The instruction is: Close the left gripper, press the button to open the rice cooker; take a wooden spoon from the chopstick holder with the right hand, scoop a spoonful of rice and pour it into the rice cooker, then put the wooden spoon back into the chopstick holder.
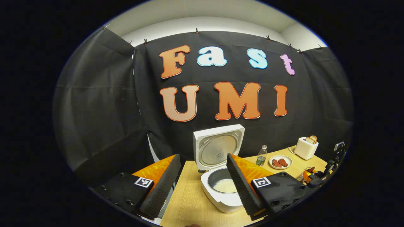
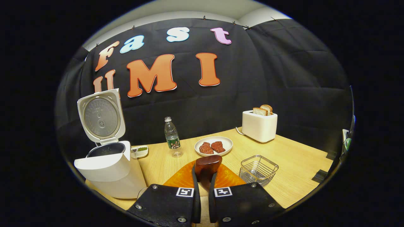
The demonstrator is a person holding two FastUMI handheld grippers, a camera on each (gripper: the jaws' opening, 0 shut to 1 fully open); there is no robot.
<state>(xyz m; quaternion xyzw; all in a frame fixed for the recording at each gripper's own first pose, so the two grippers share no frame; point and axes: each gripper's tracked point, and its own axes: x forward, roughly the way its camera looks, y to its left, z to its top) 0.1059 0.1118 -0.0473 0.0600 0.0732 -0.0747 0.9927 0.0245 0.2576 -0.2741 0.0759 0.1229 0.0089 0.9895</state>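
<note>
1. Rice cooker [image 1: 222, 186] stands on the wooden table [image 1: 189, 201] with its lid [image 1: 218, 148] flipped right up, and there's a patch of white rice [image 1: 224, 186] in the bottom of the inner pot
2. Left gripper [image 1: 202, 186] hangs just in front of the cooker, its fingers spread wide with nothing between them; the open pot shows through the gap
3. Over in the right gripper view, the rice cooker [image 2: 109, 168] sits at the left edge of the table [image 2: 290, 170], lid [image 2: 101, 115] upright
4. Right gripper [image 2: 203, 186] has its fingers drawn narrow, and they're clamped on the wooden spoon [image 2: 206, 167], whose dark brown bowl pokes up just past the fingertips
5. Whether any rice lies in the spoon's bowl, I cannot tell from this angle
6. A wire basket [image 2: 258, 169] sits just to the right of the spoon, close by on the table
7. Behind the spoon: a white plate [image 2: 213, 146] with two pieces of red meat, and a clear water bottle [image 2: 172, 137] standing upright to its left
8. A small dish [image 2: 140, 151] with something green is tucked against the cooker's side
9. A white toaster [image 2: 259, 125] stands at the back right, two slices of bread sticking up out of it
</note>
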